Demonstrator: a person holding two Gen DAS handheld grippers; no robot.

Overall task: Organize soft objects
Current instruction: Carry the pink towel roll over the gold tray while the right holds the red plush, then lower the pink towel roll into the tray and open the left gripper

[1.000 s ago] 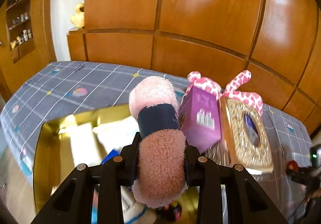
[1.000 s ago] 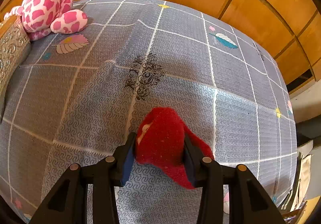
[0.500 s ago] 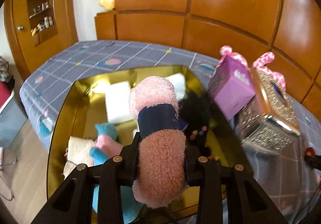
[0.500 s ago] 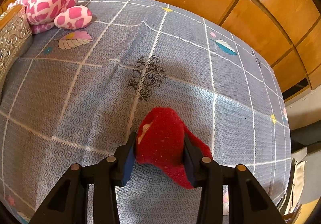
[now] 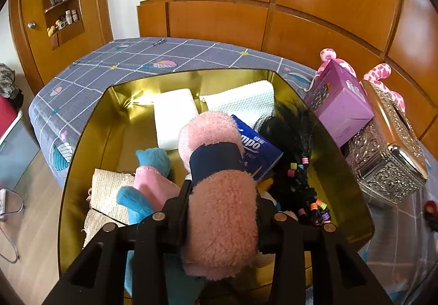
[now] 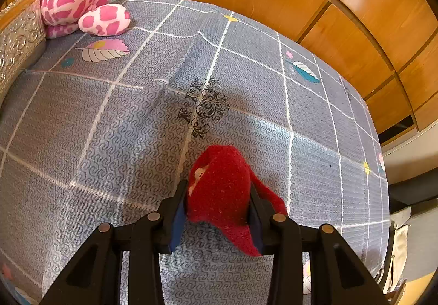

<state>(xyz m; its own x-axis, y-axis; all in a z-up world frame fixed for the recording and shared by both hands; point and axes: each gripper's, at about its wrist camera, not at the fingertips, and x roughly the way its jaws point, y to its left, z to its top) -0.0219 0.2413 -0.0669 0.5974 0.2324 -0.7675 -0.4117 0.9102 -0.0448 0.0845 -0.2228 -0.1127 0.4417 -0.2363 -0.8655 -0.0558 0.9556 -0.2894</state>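
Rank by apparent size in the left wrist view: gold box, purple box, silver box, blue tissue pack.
1. Gold box, clearly largest.
2-3. Purple box and silver box: look about alike, and partly overlap, so no ranking.
4. Blue tissue pack, smallest, though partly hidden behind the pink fluffy roll.

bright, sharp, fisheye-warped edges
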